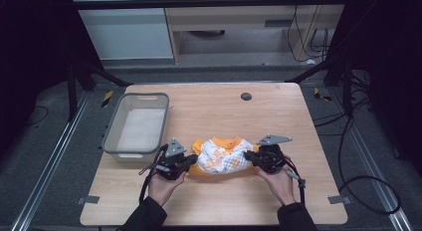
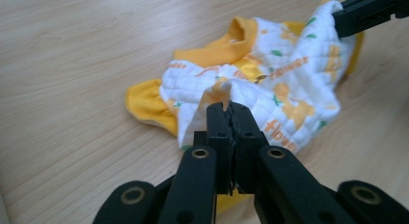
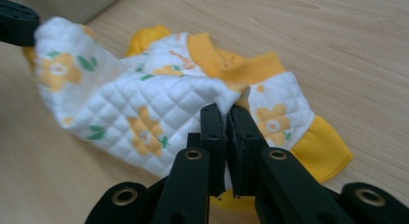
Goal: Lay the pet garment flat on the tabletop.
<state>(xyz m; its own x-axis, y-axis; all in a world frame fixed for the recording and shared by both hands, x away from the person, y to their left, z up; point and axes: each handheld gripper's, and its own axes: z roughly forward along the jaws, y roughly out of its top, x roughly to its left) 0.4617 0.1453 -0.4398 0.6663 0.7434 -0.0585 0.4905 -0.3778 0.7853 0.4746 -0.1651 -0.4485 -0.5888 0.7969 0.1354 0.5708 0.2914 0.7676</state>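
A small white quilted garment (image 1: 222,156) with yellow flower print and orange trim lies bunched on the wooden table (image 1: 214,111) near its front. My left gripper (image 1: 191,160) is shut on the garment's left edge; its own view has the white cloth (image 2: 270,84) pinched between the black jaws (image 2: 230,110). My right gripper (image 1: 251,157) is shut on the right edge, with the quilted cloth (image 3: 144,103) clamped at its jaw tips (image 3: 225,113). The other gripper's black jaw (image 2: 366,11) holds the far corner in the left gripper view.
A grey plastic bin (image 1: 137,124) stands at the table's left, just behind my left hand. A small dark round hole (image 1: 246,96) sits near the table's far edge. Cables (image 1: 368,191) trail on the floor to the right.
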